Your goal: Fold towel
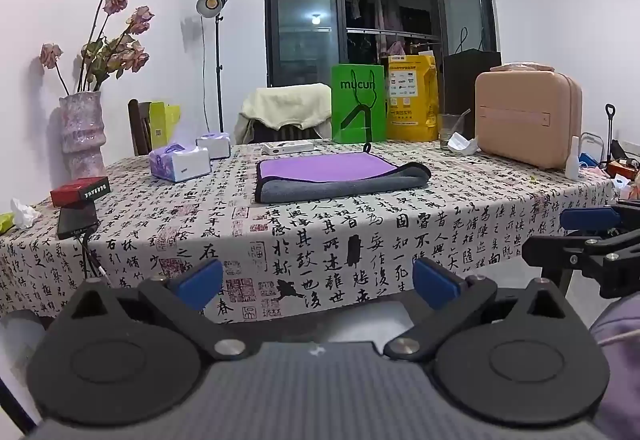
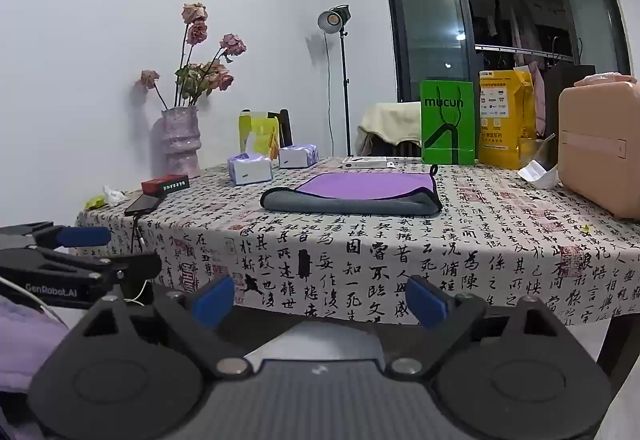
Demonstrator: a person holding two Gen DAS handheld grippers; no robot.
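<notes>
A purple and grey towel (image 1: 340, 175) lies folded on the table (image 1: 360, 224), which has a calligraphy-print cloth; its grey side rolls over the near edge. It also shows in the right wrist view (image 2: 356, 193). My left gripper (image 1: 318, 282) is open and empty, held in front of the table's near edge, well short of the towel. My right gripper (image 2: 320, 300) is open and empty too, at the same distance. The right gripper shows at the right edge of the left wrist view (image 1: 588, 236); the left gripper shows at the left edge of the right wrist view (image 2: 80, 248).
Two tissue boxes (image 1: 180, 161), a red box (image 1: 80, 191) and a phone with cable (image 1: 76, 220) lie left. A vase of dried roses (image 1: 82, 131) stands far left. A green bag (image 1: 358, 107), yellow bag (image 1: 412, 103), glass (image 1: 450, 129) and pink case (image 1: 528, 117) stand behind and right.
</notes>
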